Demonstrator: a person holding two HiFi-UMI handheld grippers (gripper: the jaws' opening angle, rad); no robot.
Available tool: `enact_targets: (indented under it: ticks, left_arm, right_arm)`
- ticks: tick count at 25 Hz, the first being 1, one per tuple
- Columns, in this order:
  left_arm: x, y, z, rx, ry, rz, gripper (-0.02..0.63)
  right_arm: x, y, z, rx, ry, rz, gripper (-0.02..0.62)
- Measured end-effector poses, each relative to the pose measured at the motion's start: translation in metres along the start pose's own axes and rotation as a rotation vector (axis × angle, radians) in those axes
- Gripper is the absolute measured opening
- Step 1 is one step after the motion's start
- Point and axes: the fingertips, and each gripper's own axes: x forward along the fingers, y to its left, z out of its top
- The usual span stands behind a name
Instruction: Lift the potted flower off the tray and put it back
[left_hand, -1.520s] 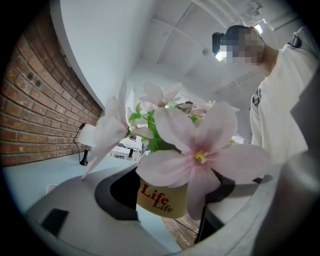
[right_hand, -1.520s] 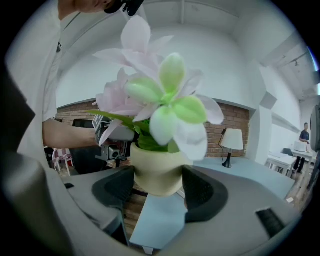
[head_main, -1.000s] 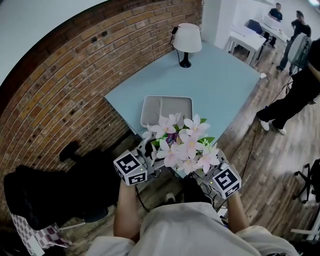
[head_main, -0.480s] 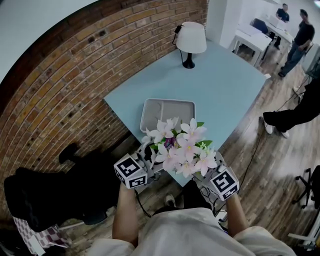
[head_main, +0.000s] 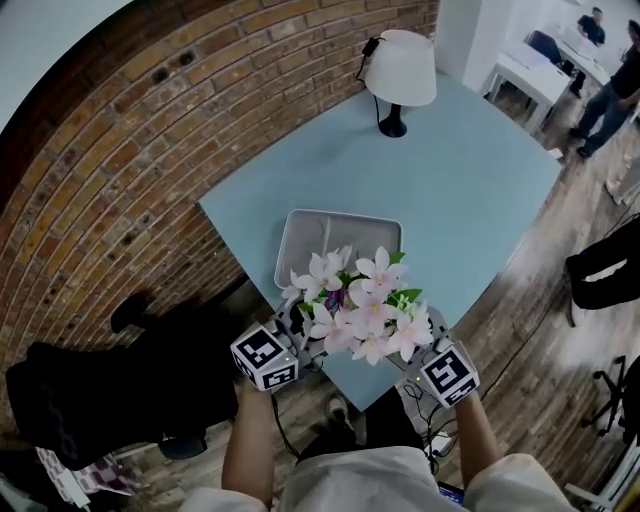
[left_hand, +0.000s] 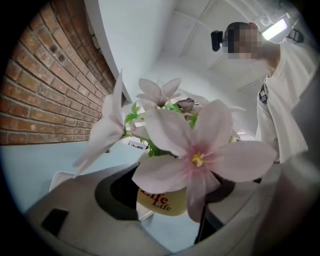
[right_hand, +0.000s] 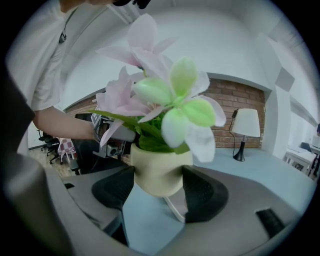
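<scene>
Two grippers: we hold the left gripper (head_main: 300, 328) (left_hand: 167, 192) and the right gripper (head_main: 415, 338) (right_hand: 157, 186), one on each side of a single pot.
Left fingers: clamped on the cream pot, with a petal lying across the far pad.
Right fingers: clamped on the same pot, both pads pressed to its wall.
One potted flower (head_main: 360, 305) (left_hand: 161, 201) (right_hand: 159, 167): up in the air between our grippers, over the tray's near edge.
One tray (head_main: 300, 225): pale grey, flat on the blue tabletop (head_main: 460, 180).
One lamp (head_main: 400, 68): white shade, at the far corner, well apart from the tray.
</scene>
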Motion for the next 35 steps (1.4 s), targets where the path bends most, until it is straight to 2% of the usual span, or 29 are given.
enact_targets:
  ticks: [13,23,35]
  left_arm:
    - [0.058,0.109,-0.035,-0.058,0.08,0.136,0.356]
    - [0.08,0.184,-0.071,-0.111,0.172,0.214,0.354]
    - [0.081,0.194,-0.077,-0.112,0.176,0.239,0.356]
  right_arm:
    - [0.086,-0.09,-0.041,0.012,0.077,0.122,0.321]
    - [0.153,-0.129,-0.076,0.042,0.147,0.199,0.322]
    - [0.164,-0.133,-0.081,0.035,0.156,0.202,0.322]
